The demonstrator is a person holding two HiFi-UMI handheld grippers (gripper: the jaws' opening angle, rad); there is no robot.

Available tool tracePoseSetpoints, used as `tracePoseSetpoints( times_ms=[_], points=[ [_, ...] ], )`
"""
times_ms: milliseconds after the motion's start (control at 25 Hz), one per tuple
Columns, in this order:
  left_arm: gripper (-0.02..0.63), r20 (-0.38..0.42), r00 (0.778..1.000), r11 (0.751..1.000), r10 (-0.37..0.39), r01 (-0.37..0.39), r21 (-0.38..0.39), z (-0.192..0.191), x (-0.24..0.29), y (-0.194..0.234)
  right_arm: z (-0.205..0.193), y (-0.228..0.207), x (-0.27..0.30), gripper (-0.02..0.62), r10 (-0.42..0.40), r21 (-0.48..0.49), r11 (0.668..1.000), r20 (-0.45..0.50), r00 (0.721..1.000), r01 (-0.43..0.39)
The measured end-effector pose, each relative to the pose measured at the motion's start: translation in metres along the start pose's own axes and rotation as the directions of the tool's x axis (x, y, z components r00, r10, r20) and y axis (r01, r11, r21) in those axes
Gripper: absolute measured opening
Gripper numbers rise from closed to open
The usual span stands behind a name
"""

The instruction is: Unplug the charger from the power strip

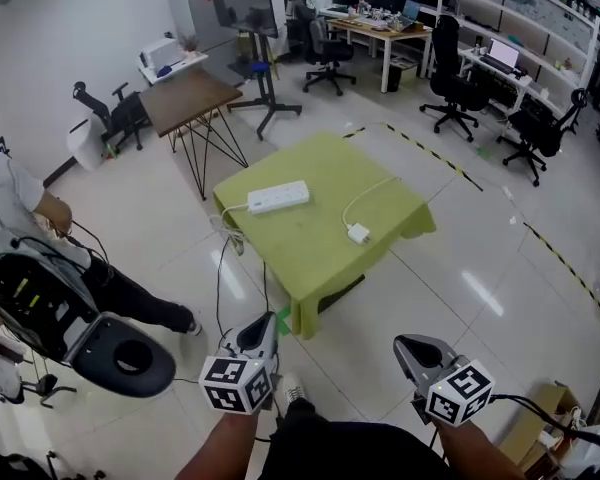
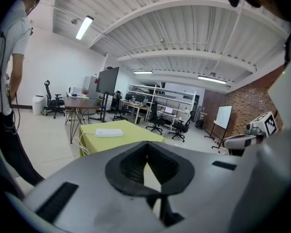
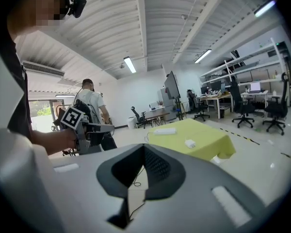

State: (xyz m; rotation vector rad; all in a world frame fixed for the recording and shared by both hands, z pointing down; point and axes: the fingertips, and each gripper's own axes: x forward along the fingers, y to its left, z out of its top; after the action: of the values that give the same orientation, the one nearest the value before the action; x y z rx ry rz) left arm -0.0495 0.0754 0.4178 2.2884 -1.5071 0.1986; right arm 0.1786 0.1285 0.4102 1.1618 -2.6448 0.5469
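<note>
A white power strip [image 1: 278,197] lies on the low table under a green cloth [image 1: 310,258], its cord hanging off the left edge. A white charger [image 1: 358,233] rests on the cloth to the strip's right, apart from it, with its thin cable curving away behind. Both grippers are held well short of the table, over the floor. My left gripper [image 1: 259,330] and right gripper [image 1: 410,351] are both shut with nothing in them. The left gripper view [image 2: 146,152] shows the strip [image 2: 109,132] far ahead. The right gripper view [image 3: 144,152] shows the strip [image 3: 165,130] and charger [image 3: 189,143].
A person [image 1: 20,218] stands at the left beside a black cart and a round black base [image 1: 125,358]. A wooden table [image 1: 188,98] stands behind the green one. Office chairs [image 1: 455,88] and desks line the back. Yellow-black tape [image 1: 450,163] crosses the floor at the right.
</note>
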Motion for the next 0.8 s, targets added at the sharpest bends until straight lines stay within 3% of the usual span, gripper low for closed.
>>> tracePoseSetpoints(
  times_ms=[800],
  points=[
    [0.006,0.024,1.000,0.999,-0.018,0.018,0.029,0.012,-0.006,-0.025,0.004,0.000,-0.019,0.000,0.001,-0.011,1.000,0.028,1.000,0.000]
  ],
)
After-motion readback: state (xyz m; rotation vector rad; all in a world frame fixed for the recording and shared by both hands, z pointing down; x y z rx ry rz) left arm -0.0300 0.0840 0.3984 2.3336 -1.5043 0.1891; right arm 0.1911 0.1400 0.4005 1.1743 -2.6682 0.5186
